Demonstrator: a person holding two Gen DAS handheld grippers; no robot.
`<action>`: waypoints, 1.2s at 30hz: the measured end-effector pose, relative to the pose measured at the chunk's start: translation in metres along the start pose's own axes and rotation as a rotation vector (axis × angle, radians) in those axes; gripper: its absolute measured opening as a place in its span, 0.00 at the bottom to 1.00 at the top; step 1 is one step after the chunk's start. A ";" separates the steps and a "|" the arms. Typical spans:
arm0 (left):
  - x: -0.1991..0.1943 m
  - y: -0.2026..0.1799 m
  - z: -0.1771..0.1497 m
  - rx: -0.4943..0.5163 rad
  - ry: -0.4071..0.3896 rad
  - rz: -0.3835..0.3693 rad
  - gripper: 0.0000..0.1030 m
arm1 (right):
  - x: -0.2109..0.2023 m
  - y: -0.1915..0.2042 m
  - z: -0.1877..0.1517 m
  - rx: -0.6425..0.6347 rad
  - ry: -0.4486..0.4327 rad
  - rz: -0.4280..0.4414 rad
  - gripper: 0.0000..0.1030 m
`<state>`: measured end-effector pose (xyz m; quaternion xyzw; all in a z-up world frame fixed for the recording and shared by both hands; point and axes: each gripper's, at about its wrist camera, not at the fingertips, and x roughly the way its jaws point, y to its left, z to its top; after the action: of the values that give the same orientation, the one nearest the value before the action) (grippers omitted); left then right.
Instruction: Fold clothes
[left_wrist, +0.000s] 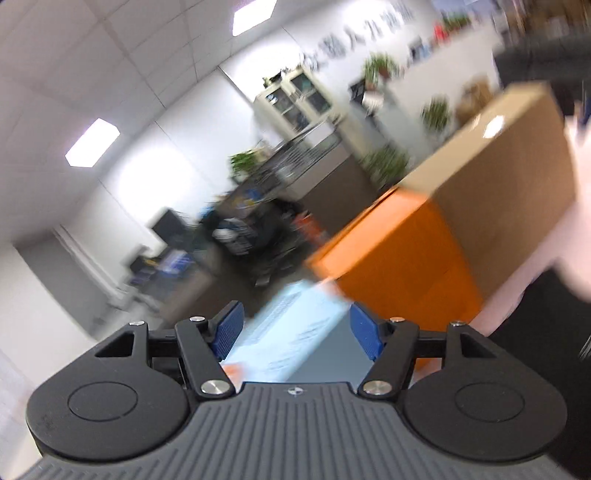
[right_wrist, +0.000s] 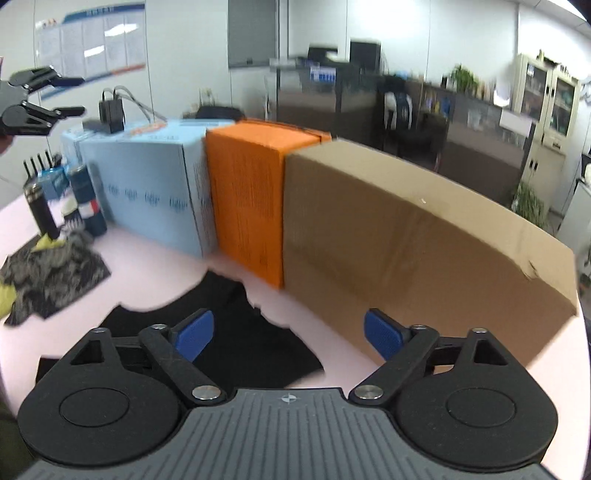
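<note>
A black garment (right_wrist: 236, 332) lies crumpled on the pink table (right_wrist: 155, 269), just ahead of my right gripper (right_wrist: 288, 332), which is open and empty above it. A grey patterned garment (right_wrist: 51, 277) with a yellow piece lies at the table's left. My left gripper (left_wrist: 295, 332) is open and empty, raised and tilted toward the room; it also shows in the right wrist view (right_wrist: 70, 94) high at the far left. In the left wrist view a dark patch of cloth (left_wrist: 535, 350) shows at the right edge.
A row of boxes stands along the table's back: light blue (right_wrist: 147, 192), orange (right_wrist: 251, 199) and a large brown carton (right_wrist: 406, 251). Cans and bottles (right_wrist: 79, 195) stand at the left. Office cabinets, plants and desks lie beyond.
</note>
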<state>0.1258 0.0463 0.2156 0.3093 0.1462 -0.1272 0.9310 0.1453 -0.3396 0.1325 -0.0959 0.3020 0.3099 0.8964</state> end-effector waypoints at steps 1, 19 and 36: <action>0.016 -0.014 -0.009 -0.044 -0.004 -0.057 0.59 | 0.019 0.004 -0.008 0.005 -0.002 0.007 0.80; 0.272 -0.188 -0.135 -0.298 0.390 -0.153 0.29 | 0.303 -0.015 -0.091 0.279 0.089 0.026 0.22; 0.258 -0.123 -0.169 -0.495 0.330 -0.252 0.58 | 0.236 -0.064 -0.120 0.258 -0.008 -0.034 0.60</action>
<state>0.2914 0.0165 -0.0713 0.0694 0.3587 -0.1501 0.9187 0.2742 -0.3156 -0.1064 0.0164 0.3339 0.2536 0.9077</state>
